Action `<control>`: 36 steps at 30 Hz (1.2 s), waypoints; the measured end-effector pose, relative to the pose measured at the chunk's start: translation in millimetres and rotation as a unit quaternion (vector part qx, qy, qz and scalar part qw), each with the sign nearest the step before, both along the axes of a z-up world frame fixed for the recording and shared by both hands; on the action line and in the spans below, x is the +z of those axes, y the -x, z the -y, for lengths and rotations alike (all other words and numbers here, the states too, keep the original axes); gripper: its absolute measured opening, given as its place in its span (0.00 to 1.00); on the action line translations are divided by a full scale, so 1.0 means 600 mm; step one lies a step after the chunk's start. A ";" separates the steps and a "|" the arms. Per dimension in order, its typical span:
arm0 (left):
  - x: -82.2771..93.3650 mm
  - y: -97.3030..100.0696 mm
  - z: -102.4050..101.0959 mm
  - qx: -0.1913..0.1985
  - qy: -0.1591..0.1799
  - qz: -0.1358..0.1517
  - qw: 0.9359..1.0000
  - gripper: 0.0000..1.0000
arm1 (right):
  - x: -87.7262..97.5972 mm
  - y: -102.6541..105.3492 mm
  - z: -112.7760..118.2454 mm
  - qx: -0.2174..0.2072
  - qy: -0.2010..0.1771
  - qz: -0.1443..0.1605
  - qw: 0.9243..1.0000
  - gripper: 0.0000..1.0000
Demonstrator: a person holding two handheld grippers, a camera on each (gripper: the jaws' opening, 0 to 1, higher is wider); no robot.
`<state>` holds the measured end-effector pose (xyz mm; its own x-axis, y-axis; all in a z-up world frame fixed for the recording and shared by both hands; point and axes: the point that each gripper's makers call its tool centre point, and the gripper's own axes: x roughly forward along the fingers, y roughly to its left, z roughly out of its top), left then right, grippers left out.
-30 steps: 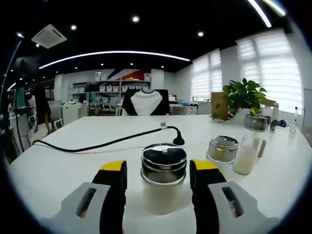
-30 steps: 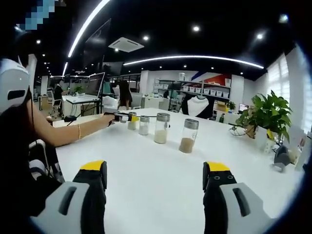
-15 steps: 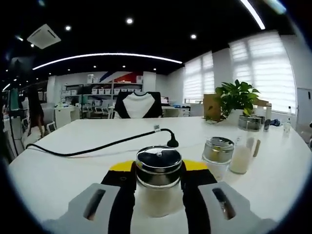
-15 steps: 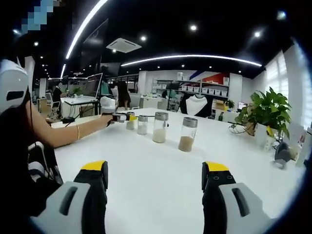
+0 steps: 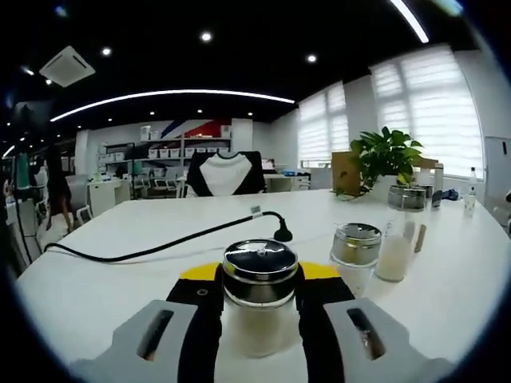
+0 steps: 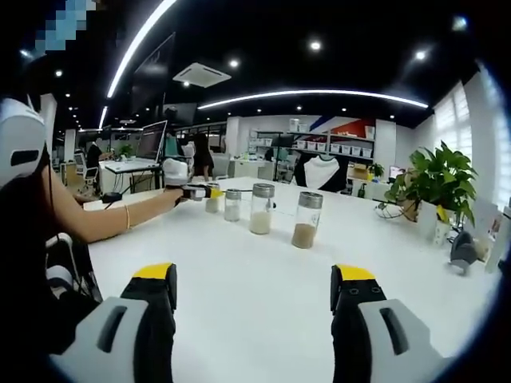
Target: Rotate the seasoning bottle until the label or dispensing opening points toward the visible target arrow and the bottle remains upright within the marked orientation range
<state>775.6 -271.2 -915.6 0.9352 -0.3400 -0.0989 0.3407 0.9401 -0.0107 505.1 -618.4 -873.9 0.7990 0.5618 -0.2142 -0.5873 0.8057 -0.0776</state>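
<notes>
A glass seasoning bottle (image 5: 259, 307) with a shiny metal lid and pale powder inside stands upright on the white table (image 5: 120, 279). My left gripper (image 5: 259, 289) is shut on it, with the black yellow-tipped jaws pressed to both sides just under the lid. From the right gripper view the same bottle (image 6: 213, 198) is the far-left one of a row, with the left gripper (image 6: 200, 191) around it at the end of a person's arm (image 6: 120, 217). My right gripper (image 6: 254, 287) hangs open over bare table, holding nothing.
Three more bottles (image 6: 262, 209) stand in the row, the nearest (image 6: 306, 220) holding brown powder. A short lidded jar (image 5: 357, 247) and a white-powder bottle (image 5: 395, 254) sit right of the held one. A black cable (image 5: 160, 239) crosses the table. A potted plant (image 5: 387, 157) stands far right.
My left gripper's jaws have come together from either side of the seasoning bottle and now grip it. The right gripper has stayed open and still.
</notes>
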 end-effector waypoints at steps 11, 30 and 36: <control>0.042 0.007 -0.002 -0.002 0.000 0.020 1.000 0.36 | 0.001 -0.002 0.001 0.001 0.001 0.000 1.000 0.79; 0.069 0.044 -0.011 -0.020 -0.012 0.023 0.999 0.36 | -0.005 0.007 -0.006 0.016 -0.005 0.001 1.000 0.79; 0.067 0.060 -0.015 -0.023 -0.017 0.019 0.999 0.36 | -0.006 0.011 0.000 0.012 -0.007 0.001 1.000 0.79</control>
<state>739.4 -262.3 -875.4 0.9216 -0.3806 -0.0762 0.3840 0.9227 0.0345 498.8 -618.5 -877.8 0.7854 0.5843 -0.2045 -0.6066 0.7922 -0.0664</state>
